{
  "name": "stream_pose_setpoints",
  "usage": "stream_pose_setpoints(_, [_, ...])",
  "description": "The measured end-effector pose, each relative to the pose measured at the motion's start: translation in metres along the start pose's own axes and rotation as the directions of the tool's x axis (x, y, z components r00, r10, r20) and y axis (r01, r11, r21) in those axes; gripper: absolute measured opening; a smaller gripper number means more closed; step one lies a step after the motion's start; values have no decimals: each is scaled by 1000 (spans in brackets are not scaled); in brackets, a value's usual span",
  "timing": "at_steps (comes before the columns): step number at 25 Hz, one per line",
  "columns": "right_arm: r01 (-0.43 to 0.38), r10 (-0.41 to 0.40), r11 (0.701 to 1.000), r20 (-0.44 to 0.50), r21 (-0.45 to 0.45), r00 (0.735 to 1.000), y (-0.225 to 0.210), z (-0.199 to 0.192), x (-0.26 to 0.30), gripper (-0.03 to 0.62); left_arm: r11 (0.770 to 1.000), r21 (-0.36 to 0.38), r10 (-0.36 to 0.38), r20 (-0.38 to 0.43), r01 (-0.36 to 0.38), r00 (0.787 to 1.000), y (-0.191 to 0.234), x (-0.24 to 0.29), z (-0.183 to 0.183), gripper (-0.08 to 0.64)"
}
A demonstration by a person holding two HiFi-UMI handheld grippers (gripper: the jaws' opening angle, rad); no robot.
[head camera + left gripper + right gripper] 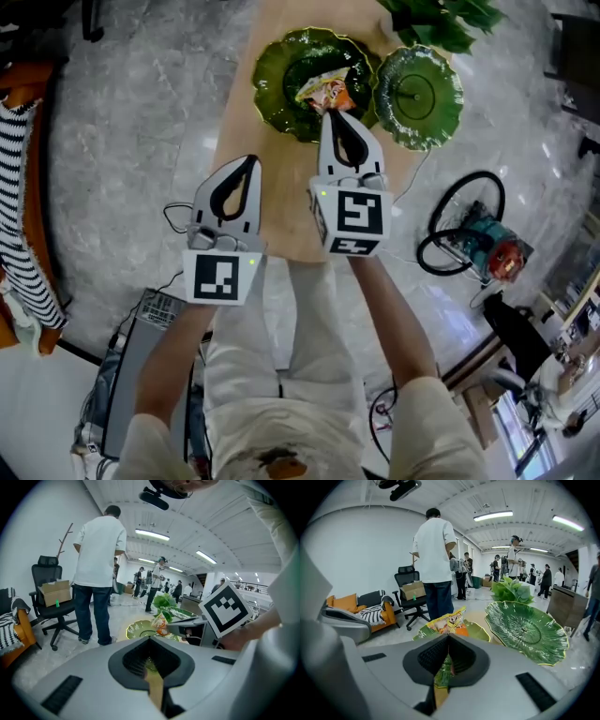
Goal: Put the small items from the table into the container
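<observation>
We see the right gripper [330,114] reaching out over the wooden worktop [284,187]. Its fingers are pressed narrow on the lower edge of an orange-and-yellow snack packet [325,92]. The packet stands up from the fingertips at twelve o'clock, over the bowl of a dark green leaf-shaped dish [281,70]. We cannot tell whether it touches the dish.

In the right gripper view the packet [449,621] rises just above the tip of the right gripper [449,635], with the dish [480,630] behind and below it. The left gripper view shows the same grip from the side: the packet [161,623] is pinched at the end of the other gripper, over the dish [136,629].

The left gripper [251,161] sits at about eight o'clock from the right one, near the left edge of the worktop. Its fingers are drawn together and carry nothing, and only bare wood shows past its tip [150,638].

At three o'clock from the dish, just beside it, lies a flatter, lighter green leaf plate [427,103], seen large in the right gripper view [525,630]. A leafy plant [441,19] stands at twelve o'clock from that plate.

Beyond the worktop, a person in a white shirt [433,550] stands with their back to us. At their nine o'clock an office chair [407,581] carries a cardboard box [414,590].
</observation>
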State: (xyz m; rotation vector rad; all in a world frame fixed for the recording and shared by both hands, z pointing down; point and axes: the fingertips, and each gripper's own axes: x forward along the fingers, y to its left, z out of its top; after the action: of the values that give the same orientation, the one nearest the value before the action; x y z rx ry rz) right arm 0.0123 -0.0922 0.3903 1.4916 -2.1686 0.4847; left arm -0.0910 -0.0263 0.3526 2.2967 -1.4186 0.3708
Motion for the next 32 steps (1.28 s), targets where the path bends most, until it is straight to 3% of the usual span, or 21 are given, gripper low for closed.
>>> stream_pose_setpoints(9, [-4,4,1000,-3,15,1000,0,4,18,9,1000,-7,22,5,-22,1000,17,0,-2,-1])
stream_pose_setpoints(21, [-20,22,999,-85,25,996,3,-11,42,9,999,-26,24,-3,-24,1000,21,-1,-8,0])
stream_pose_setpoints(32, [-16,18,1000,-83,25,996,3,-17,40,11,999,-30,31,-3,-32,999,24,-1,-10,0])
